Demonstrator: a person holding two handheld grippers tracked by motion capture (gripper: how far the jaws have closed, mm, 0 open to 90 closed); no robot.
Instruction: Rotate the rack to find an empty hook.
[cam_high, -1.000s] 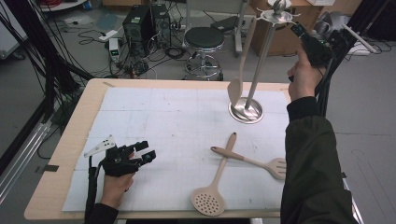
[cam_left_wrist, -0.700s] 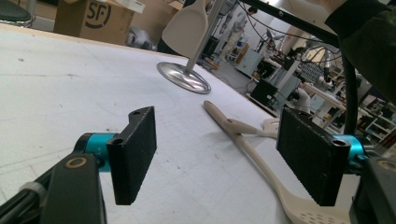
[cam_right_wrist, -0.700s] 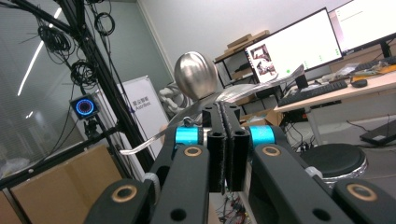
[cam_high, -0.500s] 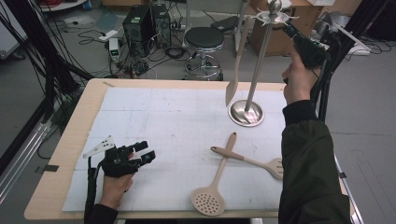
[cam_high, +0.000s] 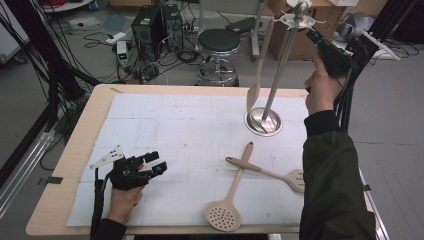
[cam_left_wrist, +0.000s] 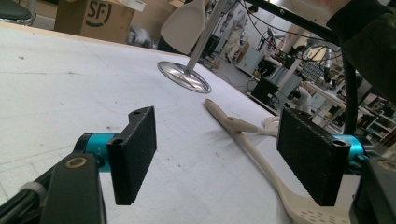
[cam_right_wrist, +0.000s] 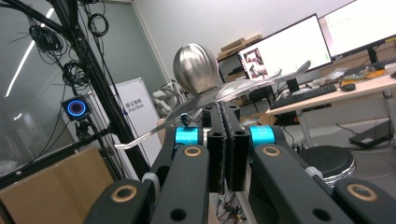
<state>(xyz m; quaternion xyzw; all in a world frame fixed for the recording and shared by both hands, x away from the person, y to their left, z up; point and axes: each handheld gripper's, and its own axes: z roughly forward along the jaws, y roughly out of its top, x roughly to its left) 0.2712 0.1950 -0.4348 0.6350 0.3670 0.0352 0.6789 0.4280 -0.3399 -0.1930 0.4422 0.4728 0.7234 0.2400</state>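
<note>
Your right tongs (cam_high: 320, 41) are clenched with nothing between the pads, raised beside the top of the rack (cam_high: 299, 20); in the right gripper view the closed jaws sit just under its steel knob (cam_right_wrist: 196, 67) and thin curved hook arms (cam_right_wrist: 252, 84). Your left tongs (cam_high: 152, 167) are released, jaws standing wide, resting low on the worktop (cam_high: 75, 145) near its left front corner and aimed across at the utensils.

One spatula (cam_high: 257, 75) already hangs from the rack, blade down, close to the pole. Two more lie on the worktop in front of the rack's round base (cam_high: 262, 121): a skimmer (cam_high: 231, 192) with its perforated head nearest you, and a slotted turner (cam_high: 267, 172) crossing it at the handles, touching. These are likely next for the hooks. They look light, stiff and smooth, probably silicone-coated, so they may slip or swing in a pinch grip. Take each by the handle, well clear of the crossing point and short of the hanging end, so that the tip stays free for the hook. Lift the upper one first, or the other will shift.

The rack looks top-heavy on a narrow pole; a knock to the hooks could rock it.

The worktop carries a white gridded mat (cam_high: 165, 125), flat and matte, on a pale wooden top. Beyond it are a stool (cam_high: 218, 42), computer towers (cam_high: 155, 22), loose cables on the floor and cardboard boxes.
</note>
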